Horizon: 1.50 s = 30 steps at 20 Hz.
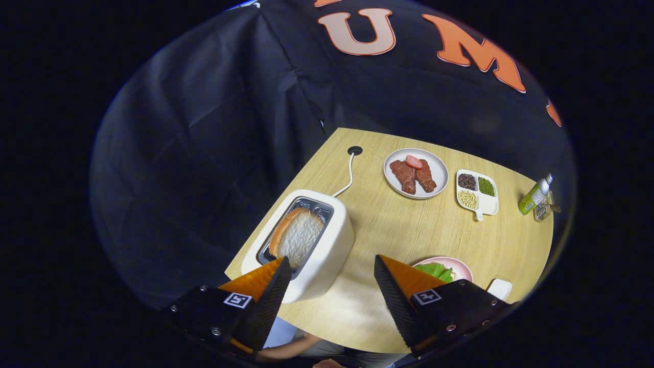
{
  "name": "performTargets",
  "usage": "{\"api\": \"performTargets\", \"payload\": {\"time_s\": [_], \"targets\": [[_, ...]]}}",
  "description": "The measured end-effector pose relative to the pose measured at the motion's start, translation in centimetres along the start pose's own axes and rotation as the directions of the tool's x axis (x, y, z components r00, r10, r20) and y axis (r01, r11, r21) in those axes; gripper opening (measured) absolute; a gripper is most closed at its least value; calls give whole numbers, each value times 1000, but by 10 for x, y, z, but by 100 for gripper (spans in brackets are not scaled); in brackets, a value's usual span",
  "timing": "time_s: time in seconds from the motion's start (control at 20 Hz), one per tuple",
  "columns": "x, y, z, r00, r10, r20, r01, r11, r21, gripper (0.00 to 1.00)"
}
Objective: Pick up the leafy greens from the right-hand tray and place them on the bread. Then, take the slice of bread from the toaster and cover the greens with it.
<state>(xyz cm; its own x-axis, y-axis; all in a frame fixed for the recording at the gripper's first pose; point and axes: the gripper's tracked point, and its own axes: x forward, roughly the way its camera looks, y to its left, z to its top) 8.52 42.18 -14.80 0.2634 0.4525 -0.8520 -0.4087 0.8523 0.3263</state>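
A white toaster [317,250] stands on the wooden table [409,230] just ahead of my left finger, with a slice of bread [298,236] upright in its slot. Leafy greens [435,270] lie on a pink plate [457,267] behind my right finger, which hides part of the plate. My gripper [332,273] hovers above the table's near edge, open and holding nothing, with the toaster's right side showing between the fingers.
Farther back sits a white plate [439,176] with meat slices and a pink sausage piece. To its right is a divided white tray [476,191] of beans, then a green bottle [534,194]. The toaster's white cord [348,176] runs to a table grommet. A small white object [499,288] lies by the pink plate.
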Motion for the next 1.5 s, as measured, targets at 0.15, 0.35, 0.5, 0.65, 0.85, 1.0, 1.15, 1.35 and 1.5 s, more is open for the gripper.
{"api": "performTargets", "payload": {"time_s": [0.15,0.35,0.5,0.65,0.85,1.0,1.15,1.35,1.5], "targets": [[9,19,4,1000,7,-17,-7,1000,-12,98],[21,41,6,999,11,-40,-12,1000,-16,98],[37,45,8,998,-1,-58,1,1000,3,97],[49,47,9,997,-10,-77,12,999,30,96],[63,49,11,995,-24,-93,30,998,60,92],[75,51,9,993,-40,-112,48,996,74,86],[85,42,6,989,-76,-127,86,994,72,79],[91,32,3,985,-123,-122,133,988,77,59],[87,31,0,986,-100,-130,114,988,106,31]]}}
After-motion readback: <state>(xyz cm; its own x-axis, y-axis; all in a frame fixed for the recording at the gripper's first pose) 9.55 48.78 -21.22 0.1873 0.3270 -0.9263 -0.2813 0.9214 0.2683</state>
